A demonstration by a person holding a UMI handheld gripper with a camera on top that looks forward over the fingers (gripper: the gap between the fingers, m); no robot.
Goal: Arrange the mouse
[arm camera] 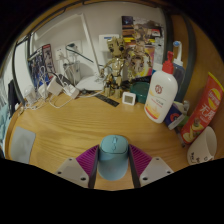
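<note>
A light blue computer mouse [113, 156] sits between my gripper's [113, 170] two fingers, its front pointing away from me over the wooden desk [75, 125]. Both fingers, with their magenta pads [89, 158], lie against the mouse's sides, so the gripper is shut on it. The rear of the mouse is hidden low between the fingers. I cannot tell whether the mouse rests on the desk or is held just above it.
A white bottle with an orange cap [162, 90] stands beyond the fingers to the right, beside a red and yellow package [207, 108] and a white object [203, 146]. A small white box [129, 98] and cables with plugs [60, 90] line the back. A grey slab [22, 143] lies at the left.
</note>
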